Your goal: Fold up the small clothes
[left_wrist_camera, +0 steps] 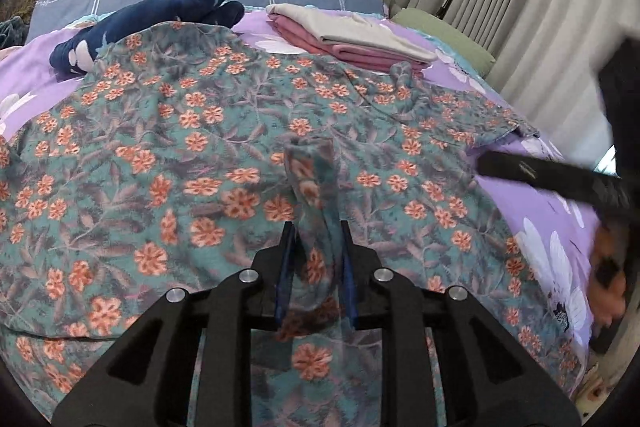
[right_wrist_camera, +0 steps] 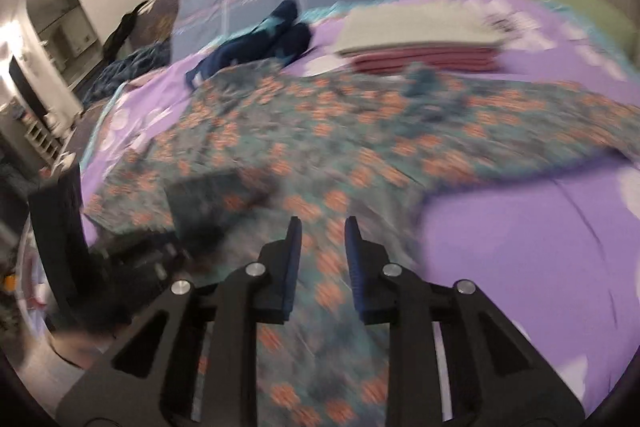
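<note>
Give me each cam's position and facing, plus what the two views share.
Left wrist: on the left gripper, looking down across the floral garment toward the headboard; its fingers hold a strip of that fabric, and the right gripper shows at right.
Right wrist: on the right gripper, blurred, facing the same way; only its own fingers show clearly.
Shared: floral garment, folded stack, navy garment, purple bedspread.

Matt floral cloth garment on smooth purple bedsheet; matt black plastic fingers.
</note>
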`<action>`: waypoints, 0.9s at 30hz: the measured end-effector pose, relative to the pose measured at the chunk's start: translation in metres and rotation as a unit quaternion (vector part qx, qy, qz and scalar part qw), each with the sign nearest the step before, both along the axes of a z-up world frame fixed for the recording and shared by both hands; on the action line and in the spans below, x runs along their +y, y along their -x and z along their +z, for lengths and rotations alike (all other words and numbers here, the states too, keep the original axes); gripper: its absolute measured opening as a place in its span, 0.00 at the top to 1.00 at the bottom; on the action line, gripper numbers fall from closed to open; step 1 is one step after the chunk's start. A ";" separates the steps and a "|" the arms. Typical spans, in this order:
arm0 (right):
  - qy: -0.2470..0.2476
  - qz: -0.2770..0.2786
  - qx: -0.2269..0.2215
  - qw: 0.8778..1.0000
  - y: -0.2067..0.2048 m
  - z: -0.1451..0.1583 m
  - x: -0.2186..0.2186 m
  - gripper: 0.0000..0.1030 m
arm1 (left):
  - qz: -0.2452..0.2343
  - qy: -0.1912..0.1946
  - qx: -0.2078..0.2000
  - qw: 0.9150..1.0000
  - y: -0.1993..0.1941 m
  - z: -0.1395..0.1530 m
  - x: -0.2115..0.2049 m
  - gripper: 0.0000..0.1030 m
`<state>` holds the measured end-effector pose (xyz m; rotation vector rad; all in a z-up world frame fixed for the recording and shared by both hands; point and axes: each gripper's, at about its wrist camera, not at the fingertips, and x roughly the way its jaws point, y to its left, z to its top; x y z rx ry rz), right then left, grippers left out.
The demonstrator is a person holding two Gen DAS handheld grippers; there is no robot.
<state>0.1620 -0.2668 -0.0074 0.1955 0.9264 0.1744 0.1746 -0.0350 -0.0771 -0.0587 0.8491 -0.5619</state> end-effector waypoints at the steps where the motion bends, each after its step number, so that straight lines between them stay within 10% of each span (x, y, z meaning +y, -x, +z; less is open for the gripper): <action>1: 0.004 0.017 0.013 1.000 -0.017 0.000 0.008 0.68 | -0.003 0.001 -0.002 1.000 0.001 0.000 -0.003 0.79; 4: -0.014 0.043 0.059 0.997 -0.059 -0.005 0.023 0.46 | -0.014 0.000 -0.013 1.000 0.006 0.003 -0.011 0.79; 11: -0.051 0.066 0.150 0.985 -0.088 -0.031 0.044 0.45 | -0.033 -0.016 -0.013 0.999 0.008 0.000 -0.025 0.79; 22: -0.078 0.077 0.162 0.981 -0.095 -0.032 0.057 0.37 | -0.061 -0.009 -0.018 0.998 0.015 0.002 -0.034 0.79; 27: -0.039 0.068 0.191 0.978 -0.100 -0.048 0.062 0.57 | -0.058 -0.009 -0.007 0.998 0.010 -0.001 -0.042 0.80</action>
